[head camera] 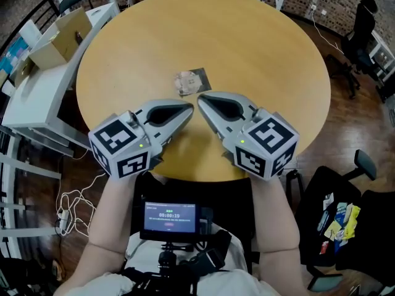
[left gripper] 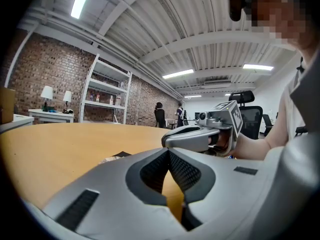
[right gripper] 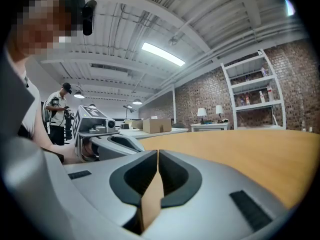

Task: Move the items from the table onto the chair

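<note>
Bare forearms [head camera: 110, 214] rise from the bottom edge, past a small lit screen [head camera: 169, 216] at the chest. They angle inward so both tools point toward each other over the near rim of the round, smooth wooden table [head camera: 265, 54]. The left gripper [head camera: 189, 108] and right gripper [head camera: 200, 97] are matte grey shells with textured black pads. Each pair of jaws is pressed together on nothing. Just beyond their tips lies a crinkly packet [head camera: 187, 82] on a dark flat square [head camera: 204, 76]. Down to the right, a black chair [head camera: 313, 189] carries several bright packets [head camera: 338, 219].
</note>
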### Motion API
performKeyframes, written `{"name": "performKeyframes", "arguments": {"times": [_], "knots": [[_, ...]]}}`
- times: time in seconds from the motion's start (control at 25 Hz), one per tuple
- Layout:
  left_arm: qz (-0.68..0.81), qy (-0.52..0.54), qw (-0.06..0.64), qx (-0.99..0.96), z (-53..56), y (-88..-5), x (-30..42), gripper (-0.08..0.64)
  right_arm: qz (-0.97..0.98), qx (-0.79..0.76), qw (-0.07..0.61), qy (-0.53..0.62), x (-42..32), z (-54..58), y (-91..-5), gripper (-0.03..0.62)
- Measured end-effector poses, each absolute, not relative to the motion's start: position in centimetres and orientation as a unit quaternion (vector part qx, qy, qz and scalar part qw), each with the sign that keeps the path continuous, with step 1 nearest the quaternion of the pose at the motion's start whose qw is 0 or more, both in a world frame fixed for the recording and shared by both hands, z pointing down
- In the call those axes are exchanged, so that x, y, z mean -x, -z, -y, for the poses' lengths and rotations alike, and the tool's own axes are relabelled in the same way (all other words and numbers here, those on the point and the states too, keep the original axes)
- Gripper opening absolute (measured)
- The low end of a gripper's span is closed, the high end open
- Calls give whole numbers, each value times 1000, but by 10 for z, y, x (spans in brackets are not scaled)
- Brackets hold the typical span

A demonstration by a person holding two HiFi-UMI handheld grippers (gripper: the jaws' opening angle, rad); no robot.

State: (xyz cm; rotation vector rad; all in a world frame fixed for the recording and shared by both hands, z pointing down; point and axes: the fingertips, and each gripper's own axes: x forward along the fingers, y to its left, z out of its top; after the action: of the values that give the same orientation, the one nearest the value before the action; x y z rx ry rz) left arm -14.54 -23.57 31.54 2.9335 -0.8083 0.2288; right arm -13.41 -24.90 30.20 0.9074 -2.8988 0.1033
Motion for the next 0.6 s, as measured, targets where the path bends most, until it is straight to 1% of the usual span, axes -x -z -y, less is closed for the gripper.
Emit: {"name": "performKeyframes", "arguments": {"times": [0.6], "knots": [[259, -73, 44, -962, 234, -318, 143, 8, 952, -295, 62, -41, 134, 249, -308, 17]]}}
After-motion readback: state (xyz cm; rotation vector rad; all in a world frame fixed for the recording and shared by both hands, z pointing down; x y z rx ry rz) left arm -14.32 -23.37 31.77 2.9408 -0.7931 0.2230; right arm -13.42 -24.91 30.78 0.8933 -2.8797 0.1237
